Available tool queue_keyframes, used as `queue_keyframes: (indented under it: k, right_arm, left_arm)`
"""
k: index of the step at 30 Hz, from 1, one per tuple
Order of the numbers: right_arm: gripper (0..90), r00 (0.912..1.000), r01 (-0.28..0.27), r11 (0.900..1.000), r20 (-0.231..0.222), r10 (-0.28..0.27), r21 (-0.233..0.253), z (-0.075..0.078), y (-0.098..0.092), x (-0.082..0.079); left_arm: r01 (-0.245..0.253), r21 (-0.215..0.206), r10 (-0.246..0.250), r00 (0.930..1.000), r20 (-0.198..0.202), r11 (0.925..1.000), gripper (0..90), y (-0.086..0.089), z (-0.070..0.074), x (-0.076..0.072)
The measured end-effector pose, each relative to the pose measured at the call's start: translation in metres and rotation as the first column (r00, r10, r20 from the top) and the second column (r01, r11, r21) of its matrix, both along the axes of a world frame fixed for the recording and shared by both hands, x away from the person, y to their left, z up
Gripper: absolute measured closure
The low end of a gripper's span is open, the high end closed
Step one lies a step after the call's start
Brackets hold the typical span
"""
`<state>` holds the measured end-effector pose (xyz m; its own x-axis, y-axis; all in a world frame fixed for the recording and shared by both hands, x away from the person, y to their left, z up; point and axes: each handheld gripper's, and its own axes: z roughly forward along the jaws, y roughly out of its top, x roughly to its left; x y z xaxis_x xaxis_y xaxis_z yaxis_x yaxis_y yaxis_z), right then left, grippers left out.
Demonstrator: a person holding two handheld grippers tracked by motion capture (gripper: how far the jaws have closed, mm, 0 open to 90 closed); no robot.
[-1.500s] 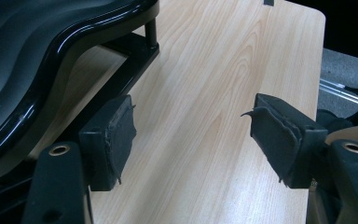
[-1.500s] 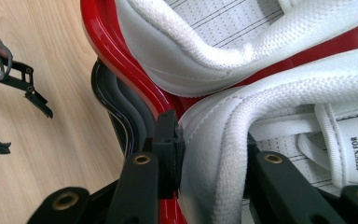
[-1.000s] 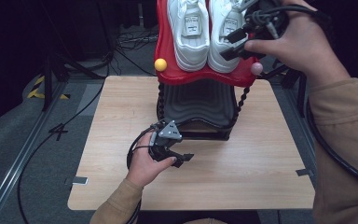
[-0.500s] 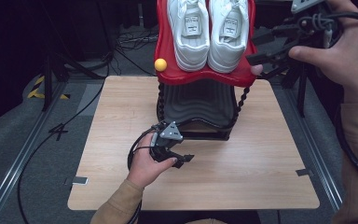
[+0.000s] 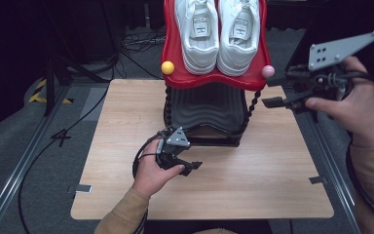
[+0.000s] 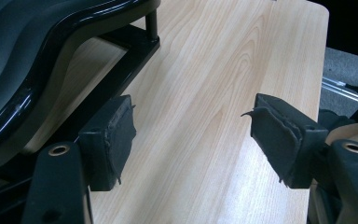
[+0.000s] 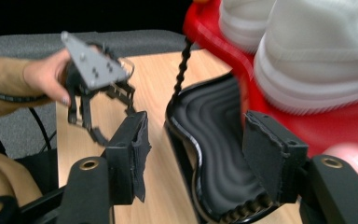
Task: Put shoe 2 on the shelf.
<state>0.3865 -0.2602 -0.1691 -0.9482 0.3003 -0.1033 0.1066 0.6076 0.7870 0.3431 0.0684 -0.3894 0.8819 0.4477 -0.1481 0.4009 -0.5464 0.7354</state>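
Since the earlier frame, the right gripper (image 5: pixel 272 102) is pulling away, right of the red shelf (image 5: pixel 175 58), jaws apart and empty. Two white sneakers (image 5: pixel 197 36) are sitting side by side on that shelf, above one black shelf (image 5: pixel 202 109). Below it, the left gripper (image 5: pixel 192 165) is resting, jaws apart. Retreating well probably means clearing the pink knob (image 5: pixel 268 71).

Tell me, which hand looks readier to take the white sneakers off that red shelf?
Probably the right gripper: open, raised beside the red top shelf holding the pair of white sneakers. The left gripper, also open, sits low on the wooden table.
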Motion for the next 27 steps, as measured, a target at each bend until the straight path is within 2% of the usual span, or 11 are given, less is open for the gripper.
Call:
queue_keyframes:
  k: [5, 6, 8, 9, 10, 11, 14, 18, 21, 25, 27]
  right_arm:
    - [41.7, 0.9993, 0.001, 1.0, -0.036, 0.0, 0.006, -0.042, -0.007, -0.009]
    - [41.7, 0.9993, 0.001, 1.0, -0.036, 0.0, 0.006, -0.042, -0.007, -0.009]
    - [41.7, 0.9981, 0.002, 1.0, -0.062, -0.001, 0.018, -0.068, -0.01, -0.012]
    - [41.7, 0.9981, 0.002, 1.0, -0.062, -0.001, 0.018, -0.068, -0.01, -0.012]
    - [41.6, 0.9973, -0.007, 0.999, -0.073, 0.01, 0.032, -0.086, -0.011, -0.013]
    - [41.6, 0.9973, -0.007, 0.999, -0.073, 0.01, 0.032, -0.086, -0.011, -0.013]
    - [41.6, 0.9952, 0.001, 0.999, -0.098, 0.004, 0.051, -0.117, -0.01, -0.016]
    - [41.6, 0.9888, 0.031, 0.998, -0.148, -0.022, 0.056, -0.161, -0.007, -0.018]
    - [41.6, 0.9855, 0.058, 0.997, -0.162, -0.05, 0.047, -0.185, -0.006, -0.018]
    - [41.7, 0.9752, 0.079, 0.996, -0.211, -0.067, 0.049, -0.219, -0.003, -0.017]
    - [42.6, 0.9703, 0.097, 0.993, -0.228, -0.08, 0.062, -0.233, -0.002, -0.018]
  left_arm:
    - [-0.001, -0.003, 0.001, 1.0, -0.006, 1.0, 30.9, 0.0, -0.002, -0.001]
    - [-0.001, -0.003, 0.001, 1.0, -0.006, 1.0, 30.9, 0.0, -0.002, -0.001]
    - [-0.001, 0.001, 0.001, 1.0, -0.008, 1.0, 30.9, 0.0, -0.003, -0.001]
    - [-0.001, 0.001, 0.001, 1.0, -0.008, 1.0, 30.9, 0.0, -0.004, -0.001]
    - [-0.006, 0.002, 0.006, 0.9999, -0.012, 1.0, 30.9, 0.0, -0.005, -0.002]
    - [-0.006, 0.002, 0.006, 0.9999, -0.012, 1.0, 30.9, 0.0, -0.005, -0.002]
    - [-0.009, 0.003, 0.009, 0.9999, -0.014, 1.0, 30.9, 0.001, -0.006, -0.002]
    - [-0.021, 0.006, 0.021, 0.9997, -0.015, 0.9998, 30.9, 0.003, -0.008, -0.003]
    - [-0.034, 0.016, 0.034, 0.9993, -0.018, 0.9993, 30.9, 0.005, -0.01, -0.003]
    - [-0.057, 0.077, 0.058, 0.9982, -0.014, 0.9954, 30.9, 0.006, -0.017, 0.001]
    - [-0.057, 0.081, 0.06, 0.9977, -0.03, 0.9951, 31.0, 0.005, -0.022, 0.003]
